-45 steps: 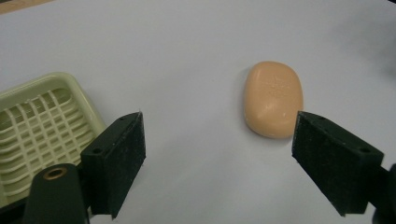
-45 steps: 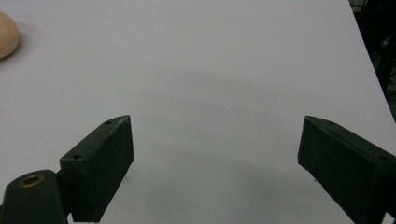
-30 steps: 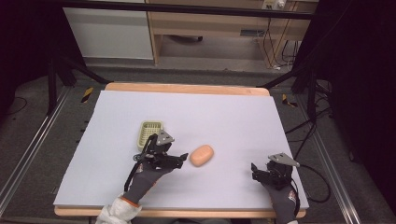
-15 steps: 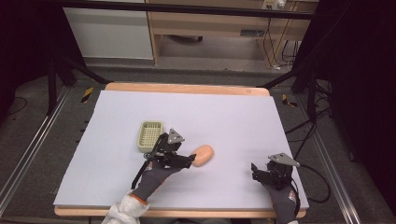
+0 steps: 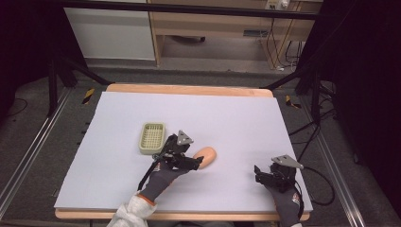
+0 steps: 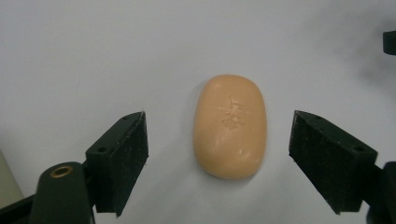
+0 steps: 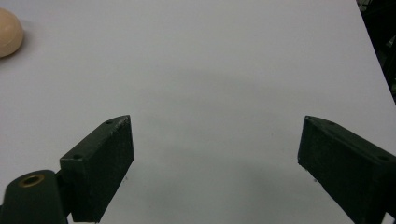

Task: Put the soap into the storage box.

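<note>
Left gripper view looks straight down the left gripper [image 6: 219, 163] at a peach-coloured bar of soap [image 6: 230, 126] lying flat on the white table [image 6: 93, 56], its long axis running away from the camera, so that the two black pads can meet its long sides squarely. The jaws have just been closing in, with the soap between them, yet a clear strip of table shows on each side of the bar, so nothing is gripped yet and the pads touch nothing. From the high view the soap [image 5: 205, 156] sits near the middle of the table [image 5: 236, 118], just right of a small pale green slotted soap dish [image 5: 152, 138], and the left gripper [image 5: 195, 163] comes at it low from the person's side; the dish standing so near suggests that the bar is meant to go into it. The right gripper [image 5: 263, 174] rests well apart near the right front edge of the table, its jaws spread wide over bare surface in the right gripper view [image 7: 215, 163], seemingly parked out of the way while the other hand works; the soap [image 7: 9, 32] shows at that view's top left corner.
</note>
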Motion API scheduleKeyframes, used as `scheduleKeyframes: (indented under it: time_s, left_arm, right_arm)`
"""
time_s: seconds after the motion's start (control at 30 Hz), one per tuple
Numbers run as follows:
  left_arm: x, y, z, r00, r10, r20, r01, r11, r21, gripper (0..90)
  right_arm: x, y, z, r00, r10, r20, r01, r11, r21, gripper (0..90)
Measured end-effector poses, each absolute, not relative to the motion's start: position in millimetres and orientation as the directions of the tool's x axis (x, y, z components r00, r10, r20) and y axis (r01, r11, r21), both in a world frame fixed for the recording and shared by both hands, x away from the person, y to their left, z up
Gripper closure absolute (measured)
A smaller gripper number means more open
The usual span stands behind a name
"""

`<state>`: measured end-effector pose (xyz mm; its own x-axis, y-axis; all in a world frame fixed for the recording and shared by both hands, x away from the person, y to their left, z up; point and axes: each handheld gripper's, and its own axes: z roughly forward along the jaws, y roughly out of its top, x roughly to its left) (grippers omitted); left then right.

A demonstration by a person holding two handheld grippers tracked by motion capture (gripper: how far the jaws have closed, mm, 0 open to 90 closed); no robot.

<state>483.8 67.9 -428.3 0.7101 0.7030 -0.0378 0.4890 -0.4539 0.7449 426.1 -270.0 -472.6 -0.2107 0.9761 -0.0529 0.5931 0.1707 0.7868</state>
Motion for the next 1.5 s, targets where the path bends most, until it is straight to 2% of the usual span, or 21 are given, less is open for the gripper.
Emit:
scheduleKeyframes:
  time_s: [1.2,1.5]
  left_arm:
    - [497.0,34.5,-458.6,0.731,0.681,-0.032,0.514,-0.52,0.682,20.1]
    - [501.0,29.7,-464.7,0.728,0.684,-0.034,0.525,-0.526,0.669,22.7]
  right_arm:
    - [426.2,-269.6,-473.1,-0.217,0.975,-0.055,0.597,0.177,0.782,10.8]
    - [426.4,-269.2,-473.3,-0.216,0.975,-0.05,0.6,0.173,0.781,10.9]
